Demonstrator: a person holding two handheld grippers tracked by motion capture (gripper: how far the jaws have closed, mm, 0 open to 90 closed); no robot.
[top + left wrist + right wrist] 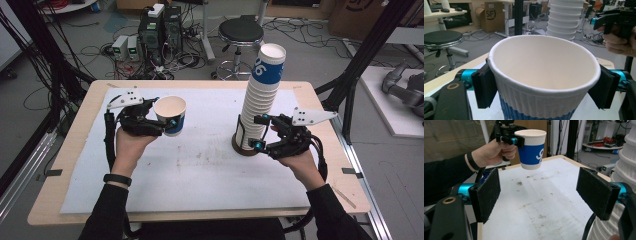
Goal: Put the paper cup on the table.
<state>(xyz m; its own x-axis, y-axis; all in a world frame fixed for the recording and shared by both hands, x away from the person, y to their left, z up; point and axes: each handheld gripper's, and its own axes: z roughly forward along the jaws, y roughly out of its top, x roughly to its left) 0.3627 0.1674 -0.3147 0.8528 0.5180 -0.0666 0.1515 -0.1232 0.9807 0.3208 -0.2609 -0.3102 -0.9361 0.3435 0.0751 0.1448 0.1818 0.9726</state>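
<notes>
Left tongs [161, 116] are pinching the paper cup [171, 115] just under its rolled rim, one black pad on each side, and the cup hangs upright in the air above the tabletop [200, 165], well clear of the white sheet. From the left gripper view the cup [544, 82] looks empty, its mouth round and undented. Right tongs [257, 132] stand spread wide, pads apart with nothing between them, just beside the tall stack of cups [262, 95] near its lower end, where a dark holder [245, 147] carries it.

Reading the cup: thin ribbed paper, very light, and easy to crush, so a gentle squeeze is all it should need. The stiff rim band looks like the safest place to hold; lower down the wall would likely buckle. The stack leans a little and could tip if nudged.
</notes>
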